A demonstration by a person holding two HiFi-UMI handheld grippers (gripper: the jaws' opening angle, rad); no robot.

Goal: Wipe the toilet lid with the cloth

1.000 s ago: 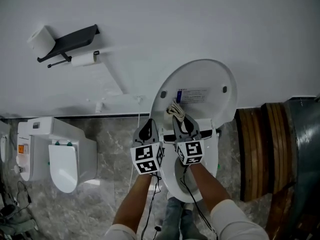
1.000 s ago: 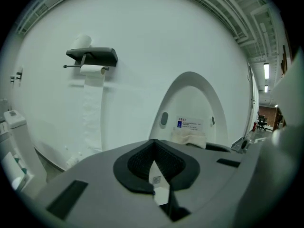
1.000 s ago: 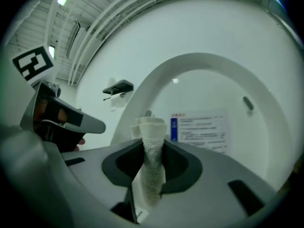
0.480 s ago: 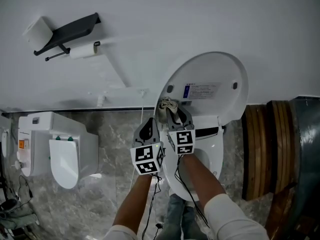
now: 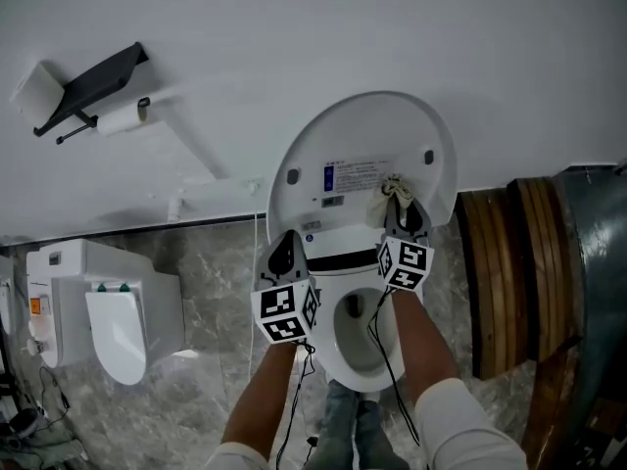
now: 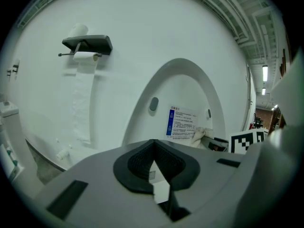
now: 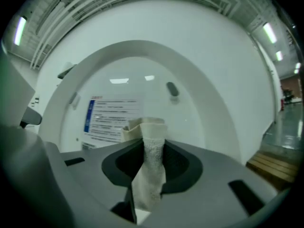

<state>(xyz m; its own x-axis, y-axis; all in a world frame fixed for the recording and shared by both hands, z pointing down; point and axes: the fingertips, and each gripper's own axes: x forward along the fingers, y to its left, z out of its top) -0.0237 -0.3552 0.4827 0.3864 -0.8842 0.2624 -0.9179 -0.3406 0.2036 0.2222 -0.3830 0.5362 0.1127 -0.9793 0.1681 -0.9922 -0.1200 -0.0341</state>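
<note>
Checking the right gripper view, I am seeing my right claw (image 7: 149, 158) clamping a strip of cream, nubbly cloth (image 7: 153, 127). Only the head view is placing it against the raised toilet lid (image 5: 362, 130), right of the label (image 5: 358, 176). My left claw (image 6: 154, 167) is sitting closed, empty.

A black shelf (image 5: 93, 86) is fixed to the white wall (image 5: 392, 27), with one paper roll (image 5: 37, 91) on top and a second roll (image 5: 122, 117) hanging beneath. A second toilet (image 5: 108, 306) stands on the marble floor (image 5: 211, 380) at left. Curved wooden slats (image 5: 514, 282) stand at right.
</note>
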